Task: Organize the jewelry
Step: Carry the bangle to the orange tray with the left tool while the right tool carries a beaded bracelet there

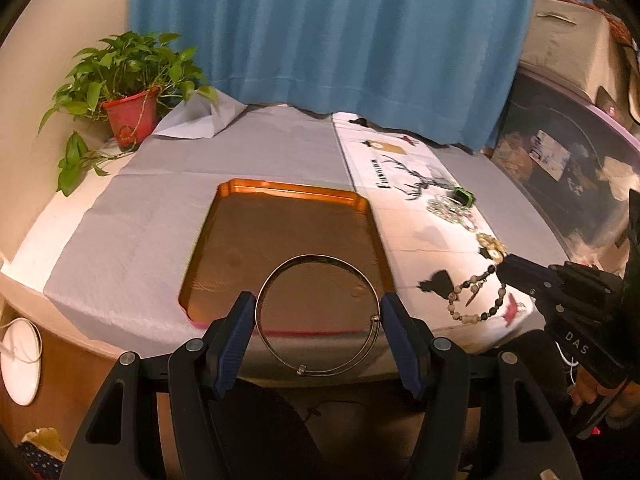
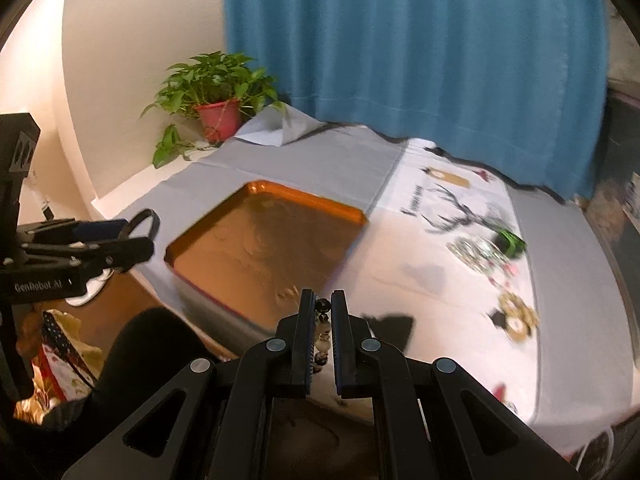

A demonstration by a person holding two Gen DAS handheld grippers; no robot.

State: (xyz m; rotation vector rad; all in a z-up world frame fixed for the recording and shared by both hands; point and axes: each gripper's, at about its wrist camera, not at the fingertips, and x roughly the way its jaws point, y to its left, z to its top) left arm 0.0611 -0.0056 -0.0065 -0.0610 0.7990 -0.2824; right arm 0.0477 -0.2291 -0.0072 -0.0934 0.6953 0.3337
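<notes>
My left gripper (image 1: 318,304) is shut on a thin silver bangle (image 1: 280,354), holding it by its sides above the near edge of the orange tray (image 1: 292,194). My right gripper (image 2: 322,300) is shut on a beaded bracelet (image 2: 322,334) of pale and dark beads; in the left wrist view the bracelet (image 1: 472,296) hangs from it over the white cloth. The tray (image 2: 304,196) also shows in the right wrist view, with nothing in it, and the left gripper (image 2: 138,236) holds the bangle at its left.
On the white deer-print cloth (image 1: 400,184) lie a gold brooch (image 1: 491,245), a silvery jewelry pile (image 1: 444,206) and a green box (image 1: 464,196). A potted plant (image 1: 128,112) stands at the table's back left. A blue curtain (image 1: 320,40) hangs behind.
</notes>
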